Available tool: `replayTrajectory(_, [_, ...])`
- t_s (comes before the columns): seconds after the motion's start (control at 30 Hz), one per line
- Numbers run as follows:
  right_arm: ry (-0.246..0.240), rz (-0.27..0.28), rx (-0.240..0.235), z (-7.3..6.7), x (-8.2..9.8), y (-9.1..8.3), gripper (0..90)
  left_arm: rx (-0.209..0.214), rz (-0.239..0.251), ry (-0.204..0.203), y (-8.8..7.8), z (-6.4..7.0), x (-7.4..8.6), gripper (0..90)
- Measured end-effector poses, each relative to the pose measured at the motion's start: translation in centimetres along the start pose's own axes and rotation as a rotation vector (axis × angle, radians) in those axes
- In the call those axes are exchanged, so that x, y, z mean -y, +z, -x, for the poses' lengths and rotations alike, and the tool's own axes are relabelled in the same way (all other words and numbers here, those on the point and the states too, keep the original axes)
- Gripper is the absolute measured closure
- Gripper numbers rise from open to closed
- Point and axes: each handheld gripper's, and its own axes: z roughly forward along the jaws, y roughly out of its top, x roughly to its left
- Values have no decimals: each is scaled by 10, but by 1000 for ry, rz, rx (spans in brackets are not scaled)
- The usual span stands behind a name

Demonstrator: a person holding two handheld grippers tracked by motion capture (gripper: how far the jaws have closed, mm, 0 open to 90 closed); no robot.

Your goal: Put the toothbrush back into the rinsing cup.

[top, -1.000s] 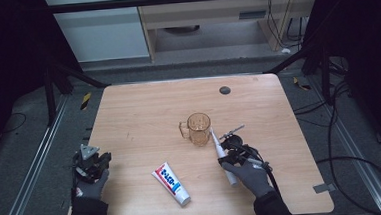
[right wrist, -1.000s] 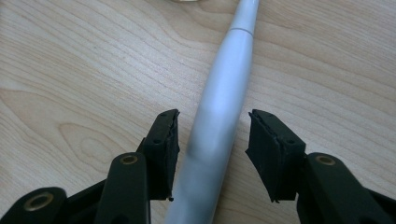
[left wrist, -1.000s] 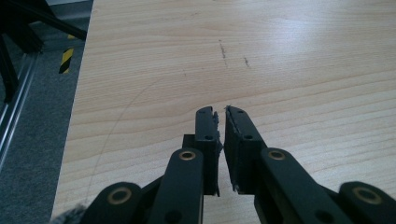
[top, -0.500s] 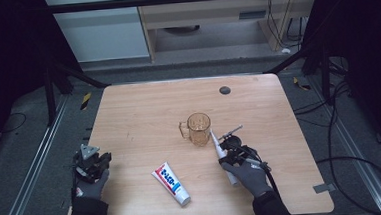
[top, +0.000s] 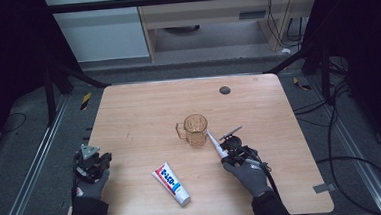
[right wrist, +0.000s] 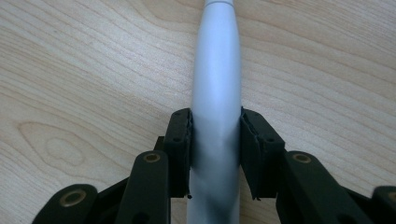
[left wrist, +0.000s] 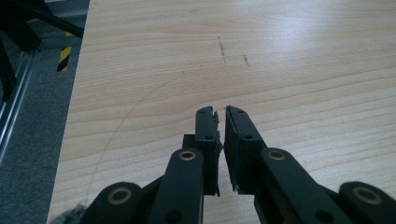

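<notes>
Pale, matte plastic makes up the toothbrush handle (right wrist: 216, 88), a smooth rounded shaft that swells slightly in the middle and narrows toward a collar at the far end. It lies flat on the wooden table (top: 143, 110), whose light surface shows fine straight grain and a few faint scratches. In the right gripper view the handle runs straight away from the camera, its long axis in line with the jaws; in the high view the toothbrush (top: 213, 142) slants from the person's right hand up and to the left, its far end reaching just beside the base of the amber mug (top: 196, 130), a clear, ribbed plastic cup with a handle on its left. The right gripper (right wrist: 215, 126) has just been closing its jaws, and the black pads now sit against both flanks of the handle, clasping it. The left gripper (left wrist: 220, 114) rests near the table's left front edge, well apart from the other things, its jaws drawn nearly together with just a narrow slit between them and nothing in it. A white toothpaste tube (top: 171, 183) with red and blue print lies flat between the two hands, its cap pointing toward the table's front edge.
</notes>
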Motion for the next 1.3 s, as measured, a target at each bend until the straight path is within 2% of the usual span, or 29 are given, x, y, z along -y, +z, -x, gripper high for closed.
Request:
replayTrajectory(0.17, [5,7,19,3,1,0,663,1,0,0,0,0,0,833])
replayTrajectory(0.27, [25,17,17,5,2,-4,664,1,0,-1,0,0,0,833])
replayTrajectory(0.6, [74,105,-8,21,4,-24,664,1,3,-2,-1,0,0,835])
replayTrajectory(0.63, [88,144,-21,26,4,-31,664,1,3,-2,-1,0,0,835])
replayTrajectory(0.73, [97,207,-37,32,5,-40,664,1,4,-3,-1,0,0,836])
replayTrajectory(0.8, [99,223,-41,33,6,-42,665,2,5,-3,-1,0,0,836])
replayTrajectory(0.83, [99,272,-45,36,7,-49,665,2,5,-3,-1,0,0,836])
replayTrajectory(0.93, [103,335,-59,40,7,-57,664,2,4,-2,-1,0,0,836])
replayTrajectory(1.0, [100,350,-61,40,8,-58,664,2,5,-2,-1,0,0,836])
replayTrajectory(1.03, [99,397,-70,41,8,-62,664,2,5,-3,-1,0,0,836])
replayTrajectory(1.3, [86,536,-88,39,6,-71,665,1,5,-2,0,1,0,837])
